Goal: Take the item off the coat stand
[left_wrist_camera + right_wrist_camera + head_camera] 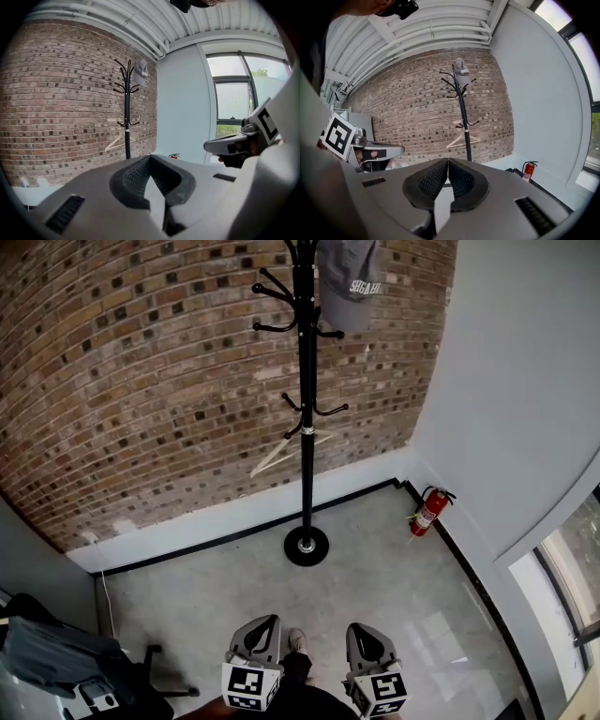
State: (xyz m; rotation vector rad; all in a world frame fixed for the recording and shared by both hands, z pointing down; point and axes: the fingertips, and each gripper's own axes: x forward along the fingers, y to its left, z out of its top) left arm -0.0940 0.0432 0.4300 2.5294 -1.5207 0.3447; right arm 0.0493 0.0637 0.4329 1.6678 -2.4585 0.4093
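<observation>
In the head view you stand on the grey floor facing the black coat stand, which rises in front of the brick wall. The grey cap hangs on one of its top hooks, just right of the pole. Your left tongs and right tongs sit low at the bottom of the picture, side by side, on either side of your shoe. Both are well apart from the cap and point toward the stand's round base. A pale wooden hanger hangs from a lower hook, a red fire extinguisher stands in the corner to the right, and a dark chair sits at your left. In the left gripper view, the left tongs are pressed together with nothing between them. The cap is high and far ahead, a little left of their tip, and the right gripper shows at the right edge by the window. In the right gripper view, the right tongs are likewise closed tight and empty. The cap sits at the stand's top, well above and beyond their tip and slightly to the right.
</observation>
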